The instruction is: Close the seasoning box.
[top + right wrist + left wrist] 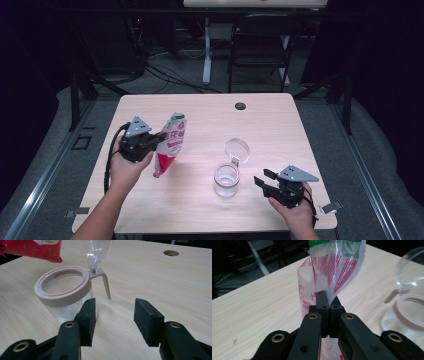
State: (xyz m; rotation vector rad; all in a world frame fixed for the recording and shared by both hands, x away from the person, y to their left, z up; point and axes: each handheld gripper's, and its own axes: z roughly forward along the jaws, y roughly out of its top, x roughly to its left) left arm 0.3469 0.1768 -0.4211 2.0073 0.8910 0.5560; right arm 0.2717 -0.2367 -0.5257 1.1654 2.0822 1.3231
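A red and white plastic pouch (170,144) with a green top hangs tilted above the table, and my left gripper (159,136) is shut on its side. In the left gripper view the black jaws pinch the pouch (332,270) between them. A clear glass jar (226,180) with a beige rim stands in the middle of the table, its clear lid (236,149) flipped open. My right gripper (263,179) rests open just right of the jar, nothing between its pads. In the right gripper view the jar (65,293) stands ahead on the left, with the pouch's red corner (32,250) above it.
A dark round hole (240,106) sits near the far edge of the light wooden table (280,130). A black folding chair (261,45) and a white table leg (206,50) stand beyond the table, with cables on the floor.
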